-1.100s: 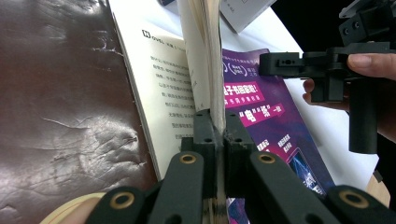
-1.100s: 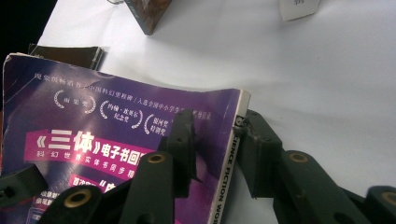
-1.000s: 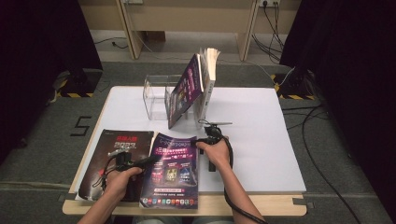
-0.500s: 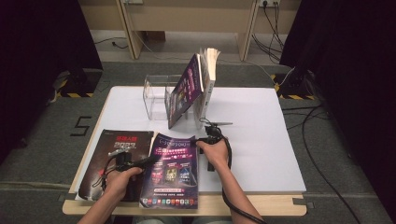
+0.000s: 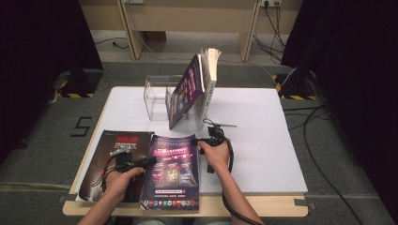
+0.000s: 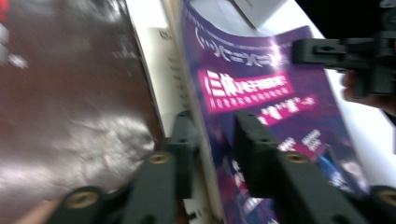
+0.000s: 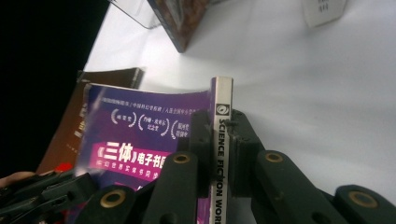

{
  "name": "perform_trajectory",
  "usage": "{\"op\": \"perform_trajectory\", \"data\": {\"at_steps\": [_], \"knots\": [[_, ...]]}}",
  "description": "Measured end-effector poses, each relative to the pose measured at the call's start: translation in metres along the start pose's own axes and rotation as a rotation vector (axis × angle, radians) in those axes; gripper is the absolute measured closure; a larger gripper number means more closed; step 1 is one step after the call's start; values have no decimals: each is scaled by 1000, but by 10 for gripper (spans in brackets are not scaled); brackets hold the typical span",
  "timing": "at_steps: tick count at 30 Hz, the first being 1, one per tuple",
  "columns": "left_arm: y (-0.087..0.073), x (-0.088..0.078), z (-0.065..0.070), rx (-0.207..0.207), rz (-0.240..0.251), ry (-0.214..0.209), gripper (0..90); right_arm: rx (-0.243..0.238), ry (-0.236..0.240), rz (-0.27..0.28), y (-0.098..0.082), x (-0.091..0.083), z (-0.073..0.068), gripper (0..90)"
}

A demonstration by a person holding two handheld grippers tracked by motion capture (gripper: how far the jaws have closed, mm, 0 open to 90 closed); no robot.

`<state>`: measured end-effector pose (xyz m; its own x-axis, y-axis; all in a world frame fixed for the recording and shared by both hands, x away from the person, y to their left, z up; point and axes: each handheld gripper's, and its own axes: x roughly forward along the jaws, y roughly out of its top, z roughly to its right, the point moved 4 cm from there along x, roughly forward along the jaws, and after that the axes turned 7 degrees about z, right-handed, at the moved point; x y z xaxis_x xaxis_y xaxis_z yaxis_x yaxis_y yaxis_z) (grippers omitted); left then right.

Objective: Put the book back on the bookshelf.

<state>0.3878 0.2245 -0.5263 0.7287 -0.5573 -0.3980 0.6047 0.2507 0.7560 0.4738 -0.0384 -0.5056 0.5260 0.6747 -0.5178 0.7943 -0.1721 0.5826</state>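
A purple magazine [image 5: 172, 171] lies on the white table [image 5: 263, 126], partly over a dark brown magazine [image 5: 109, 154] to its left. My left gripper [image 5: 149, 161] is at the purple magazine's left edge. In the left gripper view its jaws [image 6: 212, 126] have just been opening and stand apart around that edge, so it is open. My right gripper [image 5: 202, 142] is at the magazine's upper right corner. Its jaws [image 7: 220, 119] have just been closing and press on the white spine [image 7: 222, 93]. The purple cover [image 7: 140, 126] spreads to their left.
A clear acrylic stand [image 5: 157, 91] stands at the back middle of the table. A purple book [image 5: 187, 89] and a pale book [image 5: 209, 79] lean against it. The table's front edge runs just below the magazines. Cables trail on the floor at the right.
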Motion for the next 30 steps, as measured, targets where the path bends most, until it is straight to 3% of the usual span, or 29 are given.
{"op": "perform_trajectory", "data": {"at_steps": [2, 5, 11, 19, 24, 30], "knots": [[4, -2, 0, 9, 14, 42, 444, 1, 8, 9, 0, -2, -2, 827], [7, -5, -3, 20, 38, 58, 378, -14, 17, 31, 1, -4, -5, 828], [6, -11, -9, 1, 59, 58, 371, -36, 40, 69, 3, -10, -12, 829], [7, -12, -11, 40, 69, 75, 368, -62, 62, 115, 5, -17, -24, 829], [7, -13, -13, 6, 79, 68, 363, -89, 82, 151, 7, -22, -33, 829], [10, -16, -13, 5, 102, 61, 362, -105, 105, 185, 9, -27, -43, 830]]}}
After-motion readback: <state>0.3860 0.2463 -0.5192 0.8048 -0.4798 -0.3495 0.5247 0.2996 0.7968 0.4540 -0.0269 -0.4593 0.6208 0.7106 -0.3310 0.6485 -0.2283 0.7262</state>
